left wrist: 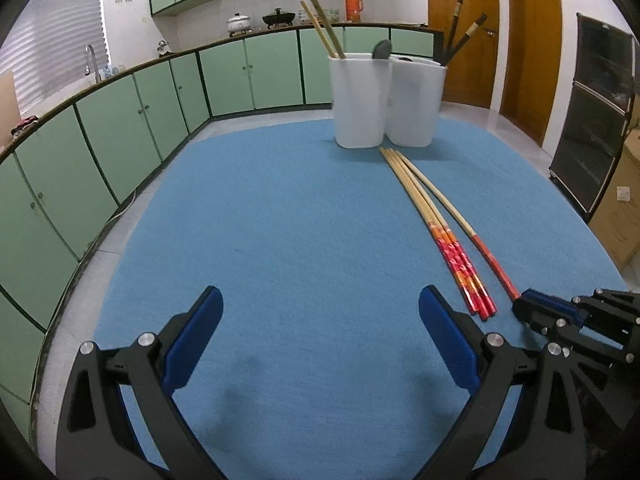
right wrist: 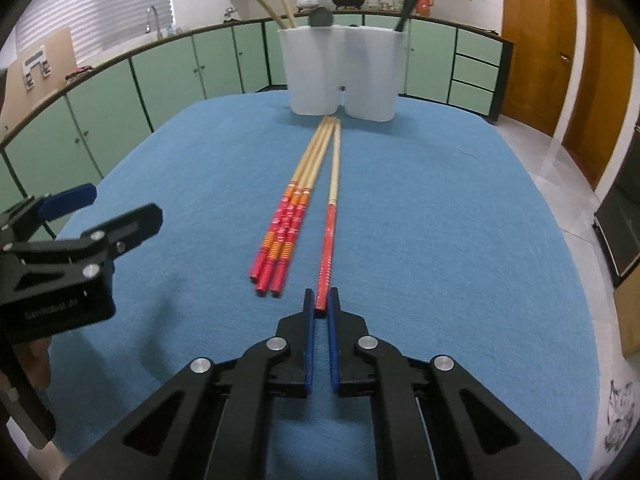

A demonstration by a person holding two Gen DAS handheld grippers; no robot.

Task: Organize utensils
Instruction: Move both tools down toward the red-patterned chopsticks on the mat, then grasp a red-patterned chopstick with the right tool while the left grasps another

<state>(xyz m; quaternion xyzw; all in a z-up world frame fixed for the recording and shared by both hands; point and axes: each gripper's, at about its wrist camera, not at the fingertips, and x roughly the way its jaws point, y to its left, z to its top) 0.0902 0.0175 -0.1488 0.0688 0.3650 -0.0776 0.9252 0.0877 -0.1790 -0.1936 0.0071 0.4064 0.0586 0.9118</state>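
On the left, the left gripper (left wrist: 320,304) hovers low over the blue cloth (left wrist: 280,220) that covers the counter, its jaws spread wide with nothing between them. Just to its right lie four chopsticks with pale shafts and red ends, their pale tips pointing at the holders. Three of them (right wrist: 288,216) lie side by side in a touching bundle, and the fourth chopstick (right wrist: 331,208) lies a little apart on the right of the bundle, its tip meeting the others near the holders. The right gripper (right wrist: 320,300) sits at the near red end of that single chopstick, jaws drawn close together around the end; the butt of the stick sits between the two blue pads, and whether they actually press on it cannot be told. At the far edge of the cloth stand two white holders, touching each other. The left holder (left wrist: 358,100) carries two tan chopsticks (left wrist: 324,24) leaning left, plus one dark rounded utensil head (left wrist: 382,49) at its right rim. The right holder (left wrist: 416,100) carries two dark chopsticks (left wrist: 460,36) leaning right. Beyond the counter runs a curve of green cabinets (left wrist: 120,120).
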